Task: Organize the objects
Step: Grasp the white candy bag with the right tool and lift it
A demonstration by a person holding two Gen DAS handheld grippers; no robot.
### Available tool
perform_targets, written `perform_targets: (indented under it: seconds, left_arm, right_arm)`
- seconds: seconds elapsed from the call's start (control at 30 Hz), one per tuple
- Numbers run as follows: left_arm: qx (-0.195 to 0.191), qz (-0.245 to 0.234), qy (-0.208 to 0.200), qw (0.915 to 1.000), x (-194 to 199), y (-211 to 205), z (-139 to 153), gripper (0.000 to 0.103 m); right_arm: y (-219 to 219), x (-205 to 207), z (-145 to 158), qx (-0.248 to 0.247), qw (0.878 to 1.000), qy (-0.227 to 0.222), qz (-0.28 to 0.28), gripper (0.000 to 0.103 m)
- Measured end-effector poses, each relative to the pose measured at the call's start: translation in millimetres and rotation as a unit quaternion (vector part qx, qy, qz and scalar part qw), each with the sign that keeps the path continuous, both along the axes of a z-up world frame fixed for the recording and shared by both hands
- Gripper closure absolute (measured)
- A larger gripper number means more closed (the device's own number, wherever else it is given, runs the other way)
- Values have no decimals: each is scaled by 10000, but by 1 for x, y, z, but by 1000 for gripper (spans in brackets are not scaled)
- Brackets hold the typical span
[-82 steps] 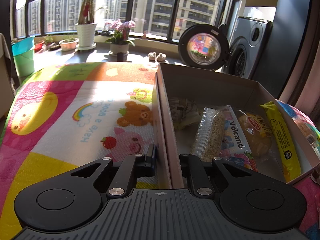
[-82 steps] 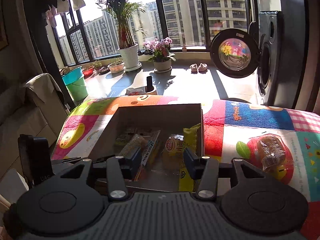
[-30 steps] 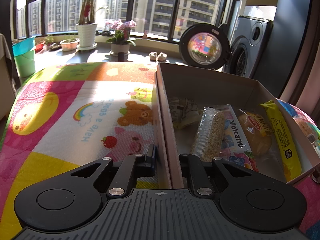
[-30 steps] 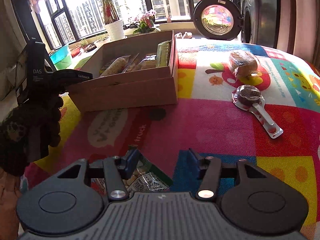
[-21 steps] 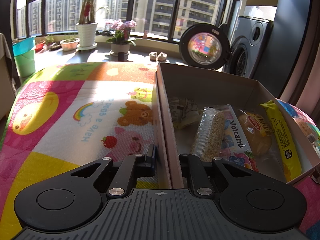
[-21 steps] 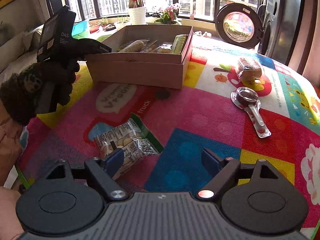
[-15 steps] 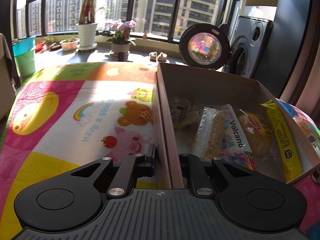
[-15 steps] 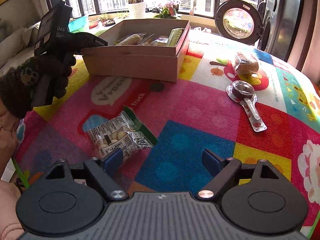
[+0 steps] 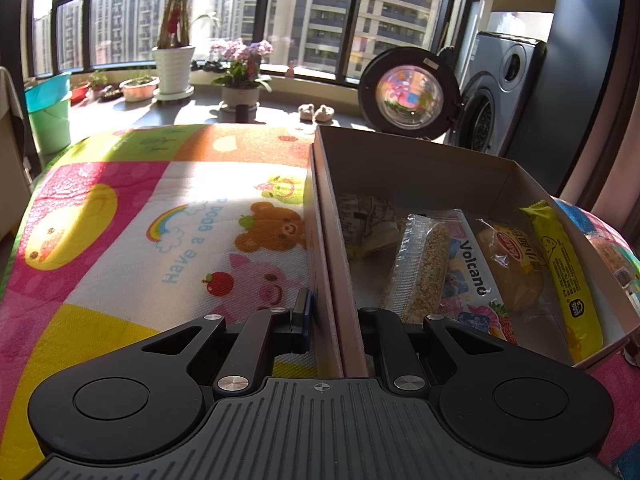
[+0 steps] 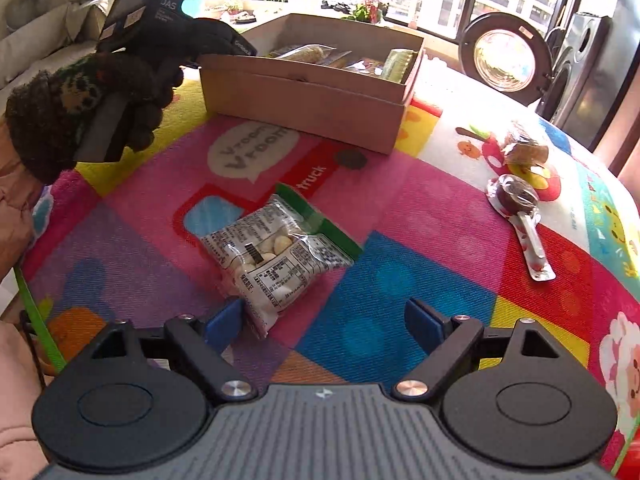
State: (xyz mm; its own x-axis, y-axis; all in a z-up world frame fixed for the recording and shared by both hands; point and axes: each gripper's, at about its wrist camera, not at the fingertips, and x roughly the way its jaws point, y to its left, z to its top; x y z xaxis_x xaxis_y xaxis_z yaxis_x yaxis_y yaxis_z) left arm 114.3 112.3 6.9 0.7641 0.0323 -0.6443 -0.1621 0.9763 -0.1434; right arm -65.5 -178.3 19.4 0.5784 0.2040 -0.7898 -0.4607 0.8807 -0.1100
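Observation:
My left gripper (image 9: pixel 331 316) is shut on the left wall of the cardboard box (image 9: pixel 326 216), one finger outside and one inside. The box holds several snack packets, among them a grain bar (image 9: pixel 420 268) and a yellow packet (image 9: pixel 564 276). In the right wrist view the box (image 10: pixel 312 100) stands at the back of the mat. My right gripper (image 10: pixel 324 320) is open just above the mat. A clear and green nut packet (image 10: pixel 276 252) lies in front of it, its near end close to the left finger.
A wrapped lollipop-shaped sweet (image 10: pixel 520 216) and a wrapped cake (image 10: pixel 524 152) lie on the mat at the right. The gloved hand holding the left gripper (image 10: pixel 92 92) is at the left. A washing machine (image 10: pixel 504 60) with an open door stands behind.
My right gripper has pulled back from the box, opened wider and come down near the nut packet. My left gripper has stayed clamped on the box wall.

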Motion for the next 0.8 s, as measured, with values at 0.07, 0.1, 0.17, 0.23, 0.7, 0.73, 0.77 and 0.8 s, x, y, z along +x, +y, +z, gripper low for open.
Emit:
perform_targets:
  seconds: [0.07,0.1,0.17,0.23,0.7,0.73,0.77,0.8]
  left_arm:
    - [5,-3,-1,10000,0,0,0,88]
    - [1,0,-1,10000,0,0,0,88]
    - [2,1,-1,10000,0,0,0,88]
    - [6,-4,2,10000,0,0,0,88]
    - [14,-7,5,10000,-1,-1,1,88]
    - [15,-7,6,10000,-1,-1,1,88]
    - [15,-5,5,10000,-1,-1,1,88]
    - [14,-6,5,10000,-1,-1,1,88]
  right_arm:
    - [-11,5,4,-10,9995,-97,-312,16]
    - [-17,7,7,170,9991,-46,-399,16]
    - [-26,11,12,769,9959,176,-437,16]
    - [-23,15,11,1101,9930,293,-314,16]
    - [69,12,-5,536,9958,311,668,19]
    - [70,10,-4,488,9957,290,727,26]
    - [70,10,-2,526,9952,347,742,40]
    - [68,11,3,554,9950,410,719,46]
